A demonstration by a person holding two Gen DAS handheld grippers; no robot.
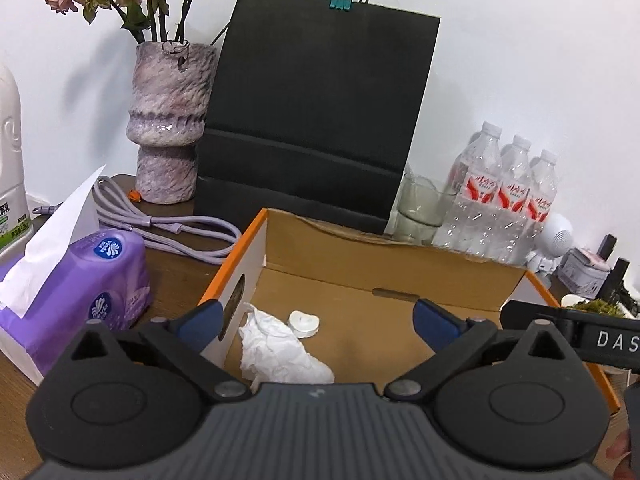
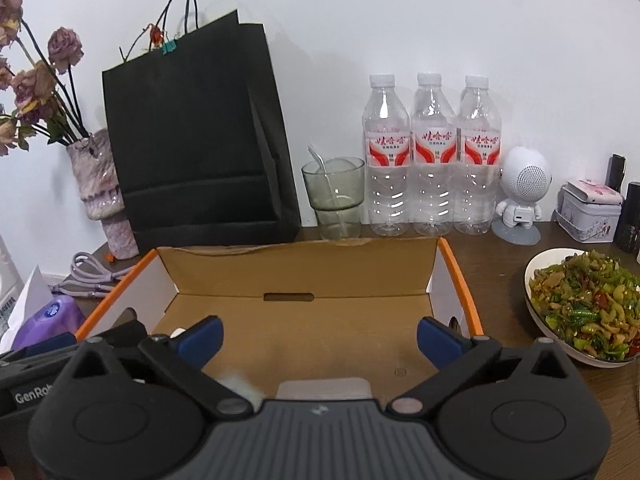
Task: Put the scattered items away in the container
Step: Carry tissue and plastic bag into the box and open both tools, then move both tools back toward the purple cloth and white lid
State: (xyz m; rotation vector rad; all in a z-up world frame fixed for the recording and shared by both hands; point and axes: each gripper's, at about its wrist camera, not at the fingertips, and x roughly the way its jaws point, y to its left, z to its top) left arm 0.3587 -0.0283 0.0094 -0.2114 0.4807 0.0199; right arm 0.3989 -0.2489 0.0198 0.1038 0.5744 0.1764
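Cardboard box (image 1: 400,276), orange-rimmed, open-topped, on a brown table (image 1: 180,272). Left gripper (image 1: 318,322) released, fingers spread wide over the box's left half, 1 finger outside the left wall. Right gripper (image 2: 320,336) released, empty, above the bare box floor. Inside, near the left wall: 1 crumpled tissue (image 1: 280,350) touching 1 small white cap (image 1: 305,322). Black paper bag (image 1: 316,120) stands just behind the box; plate of greens (image 2: 580,308) near its right.
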